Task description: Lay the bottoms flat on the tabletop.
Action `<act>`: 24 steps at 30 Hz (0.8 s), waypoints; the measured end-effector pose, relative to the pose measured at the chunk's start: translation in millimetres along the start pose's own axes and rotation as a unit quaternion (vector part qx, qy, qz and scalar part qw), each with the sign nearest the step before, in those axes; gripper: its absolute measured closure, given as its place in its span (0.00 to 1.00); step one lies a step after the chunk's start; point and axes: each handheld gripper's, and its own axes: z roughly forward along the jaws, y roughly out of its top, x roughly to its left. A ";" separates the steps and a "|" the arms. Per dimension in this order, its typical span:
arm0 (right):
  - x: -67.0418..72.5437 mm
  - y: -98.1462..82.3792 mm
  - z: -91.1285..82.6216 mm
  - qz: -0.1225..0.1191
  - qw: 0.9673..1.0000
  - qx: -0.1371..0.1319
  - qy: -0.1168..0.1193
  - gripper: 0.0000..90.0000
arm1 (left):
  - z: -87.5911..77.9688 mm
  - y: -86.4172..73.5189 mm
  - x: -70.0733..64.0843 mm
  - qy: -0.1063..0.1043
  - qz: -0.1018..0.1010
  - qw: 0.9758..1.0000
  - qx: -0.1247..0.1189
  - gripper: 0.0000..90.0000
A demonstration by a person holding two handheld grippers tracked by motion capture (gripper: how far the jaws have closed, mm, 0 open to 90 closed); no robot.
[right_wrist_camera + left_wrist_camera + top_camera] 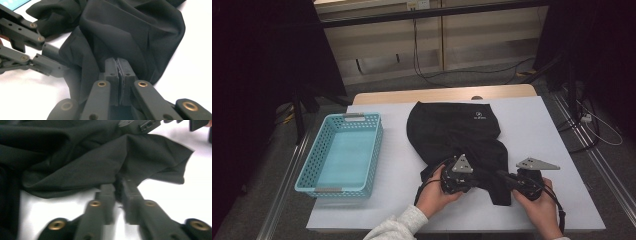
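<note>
In the high view, a black garment (454,135) lies on the white surface (537,125), a little right of the middle, with its near part bunched toward the person. The left hand-held gripper (477,181) is at the near edge of the garment, held by the left hand (437,192), and the right hand-held gripper (501,175) is just beside it, held by the right hand (539,200); both point at the same crumpled part of the cloth. A light blue basket (339,152) stands on the left side of the surface, well apart from the garment. In the left gripper view, the left hand-held gripper (119,185) is pressed together on a fold of the black garment (87,162), with the cloth pinched between its tips, and the white surface (195,192) shows on the right. In the right gripper view, the right hand-held gripper (117,66) is also pressed together, with the pads meeting and a fold of the garment (130,32) caught at their tips. The left hand-held gripper (60,60) comes in from the left side there and touches the same cloth.
</note>
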 end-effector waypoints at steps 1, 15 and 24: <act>0.4 0.1 0.1 -0.001 1.000 -0.001 0.002 0.96 | 0.2 0.7 -2.1 0.005 0.007 1.000 0.002 0.98; -22.1 -1.5 -18.9 0.033 0.998 -0.027 -0.046 0.70 | -42.9 0.1 -5.8 -0.006 -0.042 0.999 0.001 1.00; -27.4 -1.9 -8.6 0.030 0.996 0.008 -0.082 0.64 | -67.5 -6.5 1.1 0.006 -0.060 0.998 -0.008 1.00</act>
